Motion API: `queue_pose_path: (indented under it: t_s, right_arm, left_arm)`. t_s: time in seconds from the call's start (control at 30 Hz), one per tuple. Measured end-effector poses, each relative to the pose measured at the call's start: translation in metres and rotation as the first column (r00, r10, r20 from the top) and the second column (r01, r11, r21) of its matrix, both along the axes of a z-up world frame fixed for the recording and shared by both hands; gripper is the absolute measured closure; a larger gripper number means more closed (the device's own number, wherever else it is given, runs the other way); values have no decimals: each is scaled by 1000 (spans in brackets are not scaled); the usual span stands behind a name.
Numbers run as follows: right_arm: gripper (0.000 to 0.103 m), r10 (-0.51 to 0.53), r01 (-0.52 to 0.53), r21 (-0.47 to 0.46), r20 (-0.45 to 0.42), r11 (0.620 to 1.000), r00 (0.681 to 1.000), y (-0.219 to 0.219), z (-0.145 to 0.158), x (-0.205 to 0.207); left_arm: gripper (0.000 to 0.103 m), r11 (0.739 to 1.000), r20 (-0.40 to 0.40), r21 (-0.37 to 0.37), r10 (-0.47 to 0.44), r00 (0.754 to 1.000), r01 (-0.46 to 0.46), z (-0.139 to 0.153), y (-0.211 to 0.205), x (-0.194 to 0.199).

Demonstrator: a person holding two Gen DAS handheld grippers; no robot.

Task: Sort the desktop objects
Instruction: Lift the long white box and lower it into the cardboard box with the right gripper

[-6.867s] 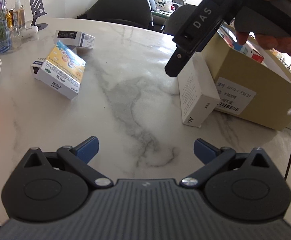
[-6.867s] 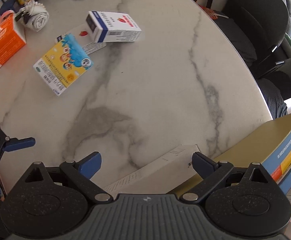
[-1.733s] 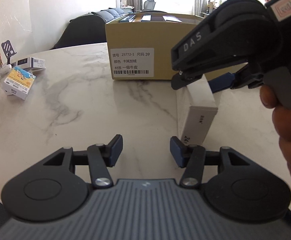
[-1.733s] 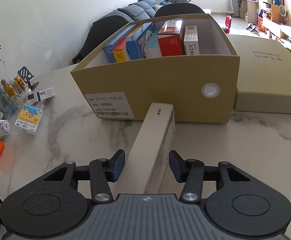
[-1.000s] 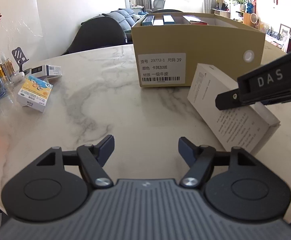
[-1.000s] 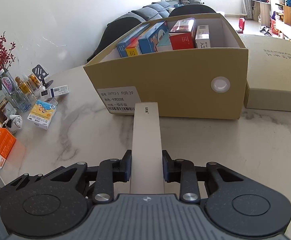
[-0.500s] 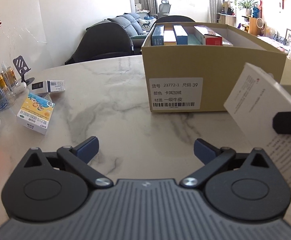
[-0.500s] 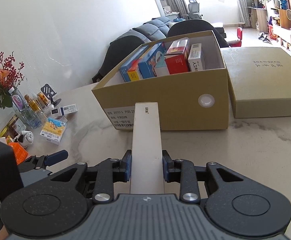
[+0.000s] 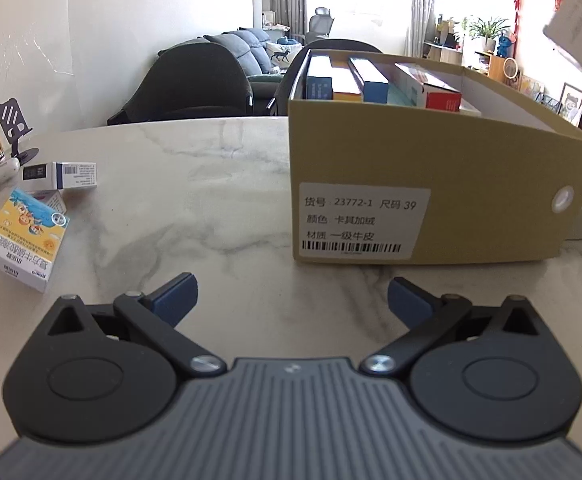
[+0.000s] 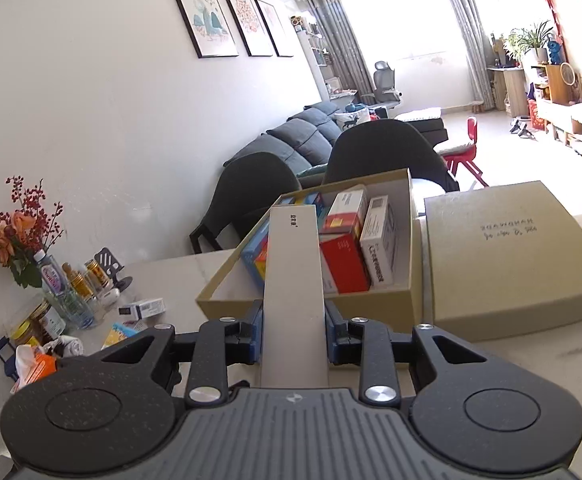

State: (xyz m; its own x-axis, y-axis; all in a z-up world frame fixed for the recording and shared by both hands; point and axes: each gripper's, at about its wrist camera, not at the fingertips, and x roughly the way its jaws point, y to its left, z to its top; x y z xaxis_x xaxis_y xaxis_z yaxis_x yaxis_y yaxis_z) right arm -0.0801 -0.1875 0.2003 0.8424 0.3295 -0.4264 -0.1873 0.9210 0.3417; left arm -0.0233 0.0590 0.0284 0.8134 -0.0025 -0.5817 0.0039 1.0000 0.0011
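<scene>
Right wrist view: the right hand-held gripper [image 10: 294, 338] pinches a long, flat white carton [image 10: 294, 292] by its smooth broad faces, blue pads tight on both sides; the carton juts ahead, raised over the near wall of the open tan cardboard shoebox [image 10: 371, 312] packed with upright medicine boxes. Beside it lies the textured lid [image 10: 511, 256]. The left hand-held gripper [image 9: 291, 294] gapes wide and bare above the veined marble worktop [image 9: 211, 200], the shoebox ahead.
</scene>
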Motion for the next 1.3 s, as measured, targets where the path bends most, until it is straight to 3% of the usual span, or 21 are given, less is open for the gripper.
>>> queue_pose_path:
  t_s: [0.1,0.3,0.5,0.63,0.9,1.3]
  right_arm:
    - [71,-65,66,-55,17,996,998,1,15,39]
    - [71,-186,173,-176,-58,969,981,5,12,132]
    - [71,-260,219,-273,-124,937,958,16,-6,202]
    - [71,-280,223,-310,-151,924,948,26,-25,234]
    - [71,-338,254,-371,-181,893,924,41,-54,276]
    - [71,-378,285,-411,-165,866,911,46,-60,294]
  left_arm:
    - [0,1000,-18,-13,-5,1000,5,-4,-1,3]
    - [0,1000,-35,-2,27,999,-27,3,10,-4]
    - [0,991,-65,-113,60,996,-67,7,39,-8]
    - [0,986,-82,-143,79,994,-90,5,51,-6]
    - [0,980,-112,-167,94,989,-112,-1,67,-2]
    - [0,974,-115,-183,111,987,-131,1,74,-2]
